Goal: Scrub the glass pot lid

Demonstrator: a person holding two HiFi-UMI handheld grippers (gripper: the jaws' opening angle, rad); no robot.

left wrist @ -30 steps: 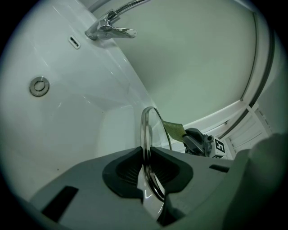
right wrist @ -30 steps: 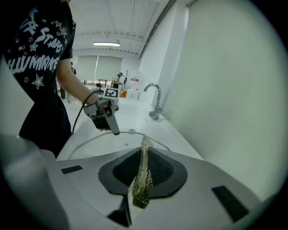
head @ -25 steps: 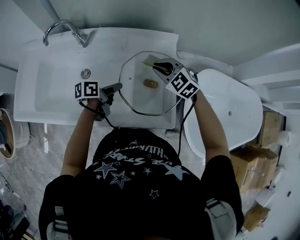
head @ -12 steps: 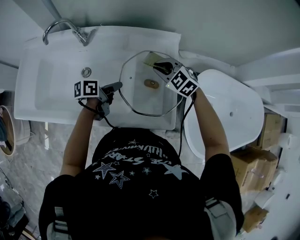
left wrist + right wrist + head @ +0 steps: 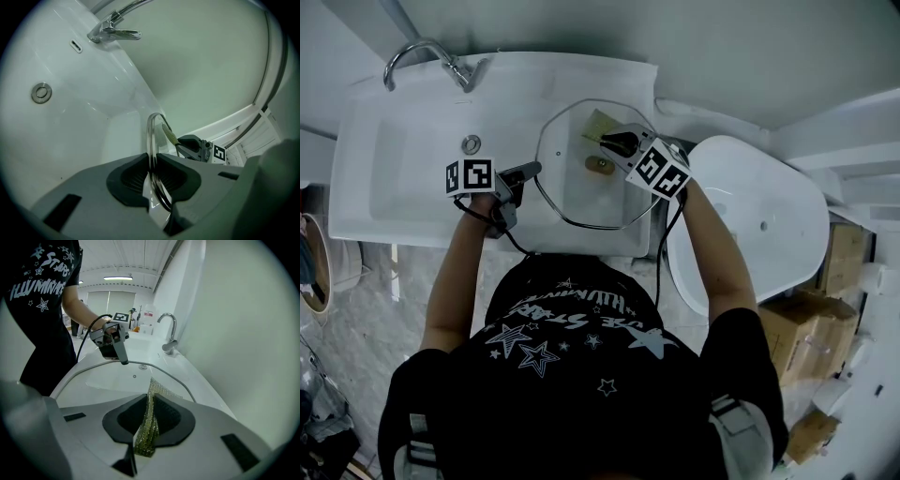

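- Left gripper is clamped on the rim of the glass pot lid, holding it over the counter.
- Right gripper pinches the scouring pad at the lid's far edge.
- It's slid slightly left since a second ago, so scrubbing's probably underway.

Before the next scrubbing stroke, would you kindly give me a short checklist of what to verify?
1. Left gripper shut on the metal rim of the round glass pot lid: ok.
2. Right gripper shut on the yellow-green mesh scrubbing pad: ok.
3. Pad's free end reaches over the lid's glass: ok; pressed flat against it: cannot tell.
4. Lid held above the white sink unit, not past its edge: ok.
5. Chrome faucet stands apart from the lid and both grippers: ok.
6. Lid wet or soaped: cannot tell.
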